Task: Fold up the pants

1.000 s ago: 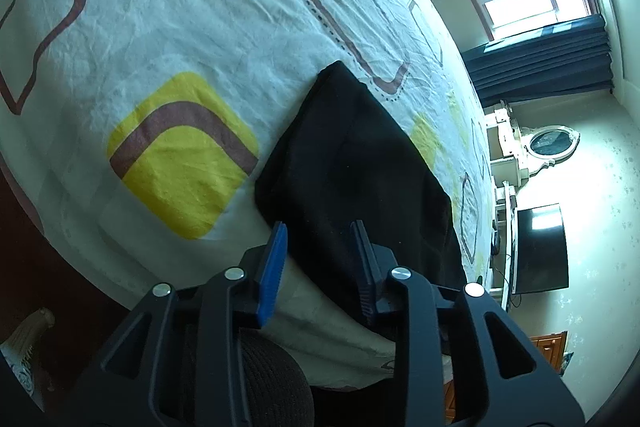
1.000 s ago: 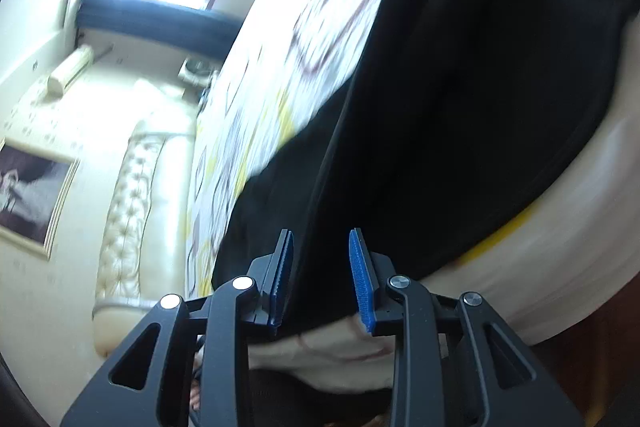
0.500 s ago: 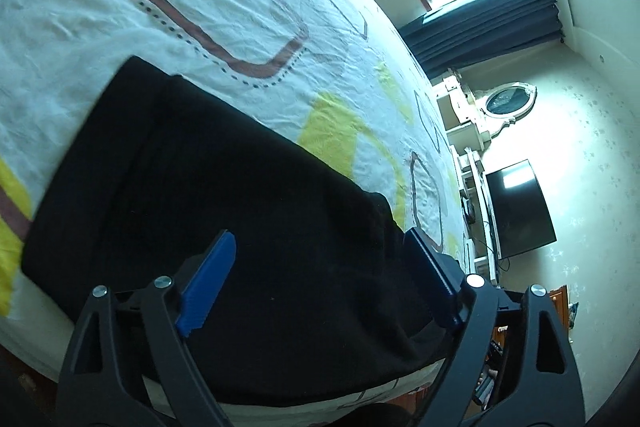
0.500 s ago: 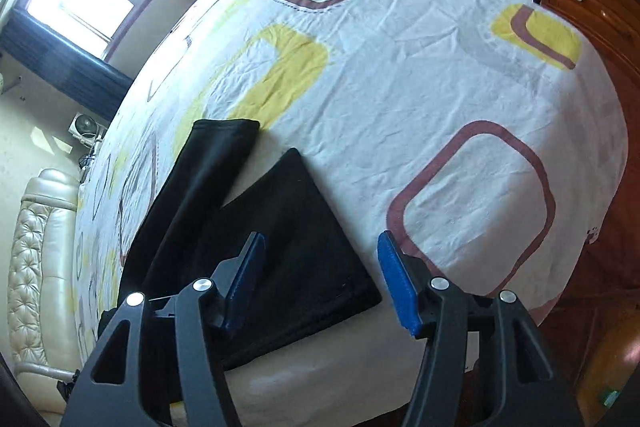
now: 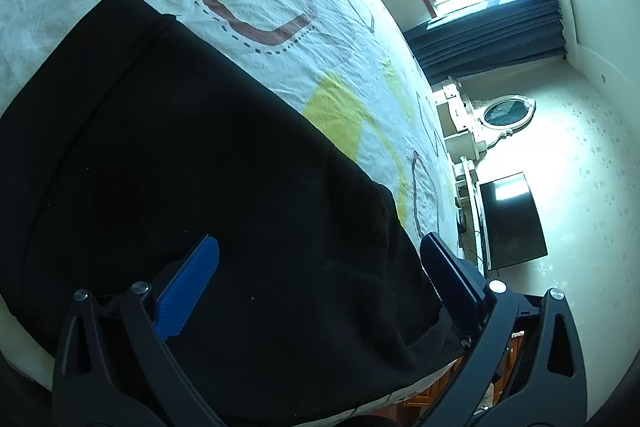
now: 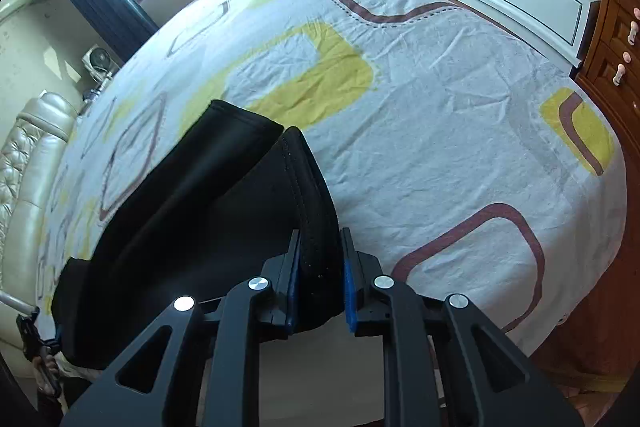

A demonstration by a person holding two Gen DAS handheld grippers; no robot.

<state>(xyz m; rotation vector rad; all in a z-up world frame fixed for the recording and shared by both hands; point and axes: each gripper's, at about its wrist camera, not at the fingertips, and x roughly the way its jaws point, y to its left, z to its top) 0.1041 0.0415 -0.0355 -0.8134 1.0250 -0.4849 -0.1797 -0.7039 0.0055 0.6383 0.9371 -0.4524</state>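
Black fabric pants (image 6: pixel 192 227) lie on patterned white bedsheet (image 6: pixel 440 99); right gripper (image 6: pixel 320 267) clenched on their thick edge, left gripper (image 5: pixel 316 267) spread wide above them

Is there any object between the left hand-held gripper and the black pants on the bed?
Nothing visible. The left hand-held gripper is wide open directly over the black pants, with only cloth between its fingers. The right hand-held gripper already clamps the pants' edge.

Left gripper (image 5: pixel 320 259) spread wide; right gripper (image 6: pixel 320 251) (jaws narrowed) clamped.
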